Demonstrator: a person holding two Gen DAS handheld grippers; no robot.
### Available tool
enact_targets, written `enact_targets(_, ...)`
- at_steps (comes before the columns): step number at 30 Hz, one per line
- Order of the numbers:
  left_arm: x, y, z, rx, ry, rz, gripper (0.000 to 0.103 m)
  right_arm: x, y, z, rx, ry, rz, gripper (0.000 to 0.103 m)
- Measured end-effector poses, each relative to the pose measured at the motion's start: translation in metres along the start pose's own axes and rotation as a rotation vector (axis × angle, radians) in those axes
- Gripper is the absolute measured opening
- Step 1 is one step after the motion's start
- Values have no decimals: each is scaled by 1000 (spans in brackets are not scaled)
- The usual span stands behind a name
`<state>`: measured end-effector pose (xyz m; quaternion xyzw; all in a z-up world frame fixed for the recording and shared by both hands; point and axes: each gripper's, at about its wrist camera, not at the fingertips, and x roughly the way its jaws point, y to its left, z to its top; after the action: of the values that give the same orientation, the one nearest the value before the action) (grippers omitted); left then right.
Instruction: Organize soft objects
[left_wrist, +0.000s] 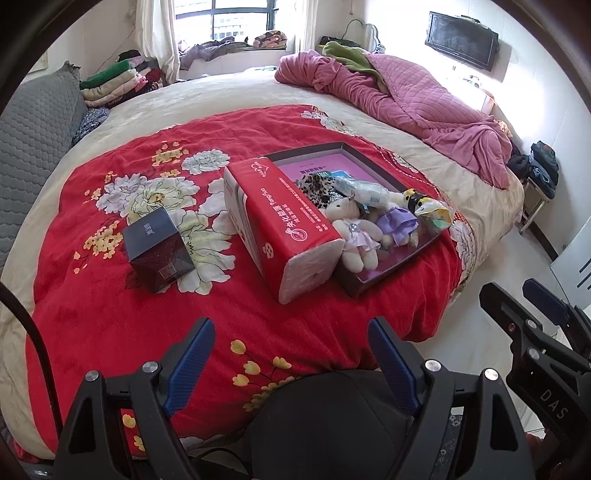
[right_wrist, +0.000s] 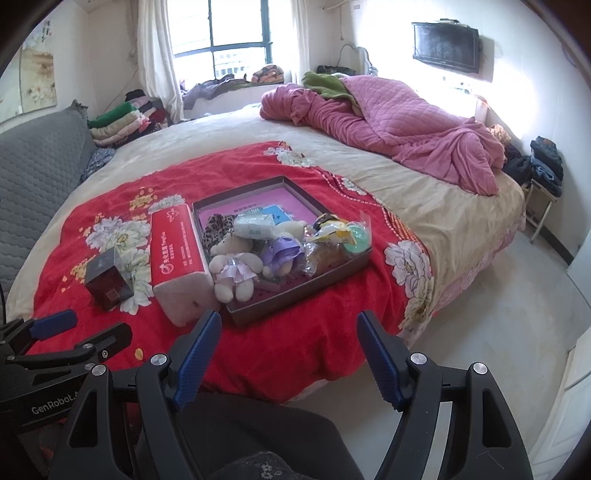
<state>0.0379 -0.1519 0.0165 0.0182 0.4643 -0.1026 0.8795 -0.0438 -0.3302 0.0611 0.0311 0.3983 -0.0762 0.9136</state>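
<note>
Bed's red blanket (right_wrist: 306, 332) carries everything. Tray (right_wrist: 236, 314) already holds the plush toys; tissue pack (left_wrist: 280, 218) just beside the tray looks next. Left gripper (left_wrist: 291, 365) and right gripper (right_wrist: 288, 354): jaws apart, empty, both short of the tray.

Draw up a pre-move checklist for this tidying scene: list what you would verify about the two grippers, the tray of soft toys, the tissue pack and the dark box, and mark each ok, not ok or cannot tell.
1. Left gripper open and empty: ok.
2. Right gripper open and empty: ok.
3. Both grippers short of the items, touching nothing: ok.
4. Soft toys gathered in the tray: the white plush bear overhangs its near rim: not ok.
5. Red tissue pack outside the tray, lying against its left side: not ok.
6. Dark box stands apart on the red blanket, free to reach: ok.
</note>
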Motion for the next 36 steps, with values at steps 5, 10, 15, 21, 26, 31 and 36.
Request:
enact_targets(5,1,-3,-1,11,3,5,84,2,1,-2,-9,5,-5,77)
enact_targets(10,3,-4,-2,13,10,8,84,3,2,-2,-12,2,-9,77)
enact_targets(15,4,-5,-3,17,15,9,84,2,3,-2,-14,0,-9,77)
enact_targets(21,5,-5,-3,16,18,13,84,2,4,-2,-18,-5,-13,77)
enact_targets(26,6,-4,-4,17,25,13,84,0,3,-2,-22,-5,-13,77)
enact_targets(31,7,-5,-4,20,27,13,84,0,3,-2,-21,-6,-14,77)
enact_targets(36,8,-5,-5,20,29,18,84,0,3,-2,-22,-6,-13,77)
